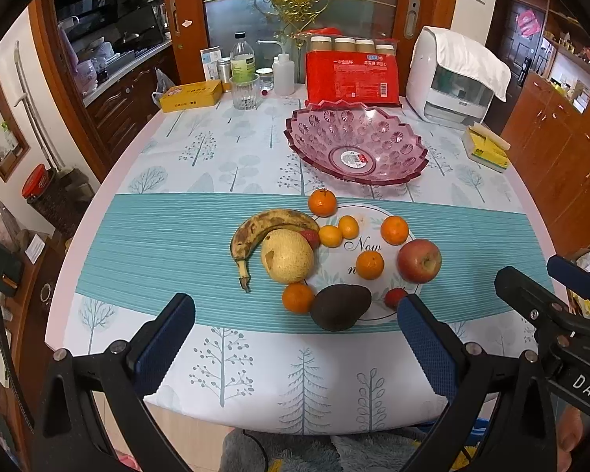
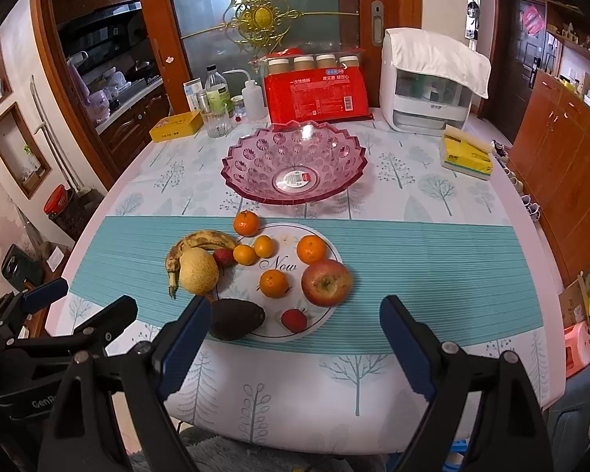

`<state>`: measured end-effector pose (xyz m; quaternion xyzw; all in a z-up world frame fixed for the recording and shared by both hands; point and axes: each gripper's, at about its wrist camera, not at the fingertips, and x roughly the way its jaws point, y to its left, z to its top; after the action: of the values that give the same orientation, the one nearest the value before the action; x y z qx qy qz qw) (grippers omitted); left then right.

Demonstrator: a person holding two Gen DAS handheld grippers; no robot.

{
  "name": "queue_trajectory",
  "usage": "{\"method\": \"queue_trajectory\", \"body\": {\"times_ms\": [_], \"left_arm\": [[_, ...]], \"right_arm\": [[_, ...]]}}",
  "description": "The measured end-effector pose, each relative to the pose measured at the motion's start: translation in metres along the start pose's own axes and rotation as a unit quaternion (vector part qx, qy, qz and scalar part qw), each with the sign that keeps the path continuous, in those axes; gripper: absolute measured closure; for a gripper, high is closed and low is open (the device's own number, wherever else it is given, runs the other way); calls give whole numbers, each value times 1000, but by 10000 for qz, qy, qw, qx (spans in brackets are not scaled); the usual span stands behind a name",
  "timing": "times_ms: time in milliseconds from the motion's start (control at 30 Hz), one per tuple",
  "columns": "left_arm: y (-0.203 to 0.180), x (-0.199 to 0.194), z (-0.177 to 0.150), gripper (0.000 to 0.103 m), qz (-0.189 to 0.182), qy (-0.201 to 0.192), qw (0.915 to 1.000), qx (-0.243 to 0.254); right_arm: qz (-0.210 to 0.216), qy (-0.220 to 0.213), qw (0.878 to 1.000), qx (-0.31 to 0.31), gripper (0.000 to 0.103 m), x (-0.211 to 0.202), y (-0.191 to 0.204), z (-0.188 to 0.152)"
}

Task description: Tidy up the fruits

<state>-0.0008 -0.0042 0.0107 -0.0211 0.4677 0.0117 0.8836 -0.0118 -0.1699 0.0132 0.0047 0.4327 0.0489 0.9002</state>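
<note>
1. Left wrist view: the left gripper [image 1: 295, 338] hangs over the near edge of the table [image 1: 169, 145], jaws spread wide and holding nothing. The fruit lies loose ahead of it on the teal runner: banana [image 1: 263, 228], pale melon [image 1: 287, 255] touching it, apple [image 1: 419, 260], avocado [image 1: 340, 306] nearest, several tangerines and two strawberries. The pink bowl [image 1: 357, 143] stands beyond the fruit, with only a label inside.

2. Right wrist view: the right gripper [image 2: 295, 342] is likewise released and unloaded, with the avocado [image 2: 236, 318] and a strawberry [image 2: 293, 319] just ahead of it. The bowl [image 2: 295, 161] shows no fruit in it.

3. Judgement: no fruit is yet moved; the step in hand is the first pick. The next move calls for lowering one gripper around a near fruit, closing gently, then carrying it over the others to the bowl.
</note>
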Motion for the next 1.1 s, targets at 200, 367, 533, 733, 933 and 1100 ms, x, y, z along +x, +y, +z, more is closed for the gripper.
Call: {"method": "queue_trajectory", "body": {"times_ms": [200,367,533,733,933,1100], "left_arm": [[0,0,0,1,15,-16,10000,-26],[-1,0,1,1,55,-60,9999,-77],[-1,0,0,1,65,-50,9999,-69],[-7,-2,-1,1,192,-47,9998,-75],[-9,-5,-2,1,142,-44,9997,-188],[-13,-9,-4,1,238,-90,9995,-167]], "right_arm": [[1,-3,10000,-15,15,0,1,0],[33,-15,10000,-65,15,3,-6,2],[41,2,10000,-63,15,4,-6,3],[54,3,9999,-85,15,4,-8,3],[197,-65,9997,-140,15,3,-13,5],[295,-96,9993,-195,15,3,-15,5]]}}
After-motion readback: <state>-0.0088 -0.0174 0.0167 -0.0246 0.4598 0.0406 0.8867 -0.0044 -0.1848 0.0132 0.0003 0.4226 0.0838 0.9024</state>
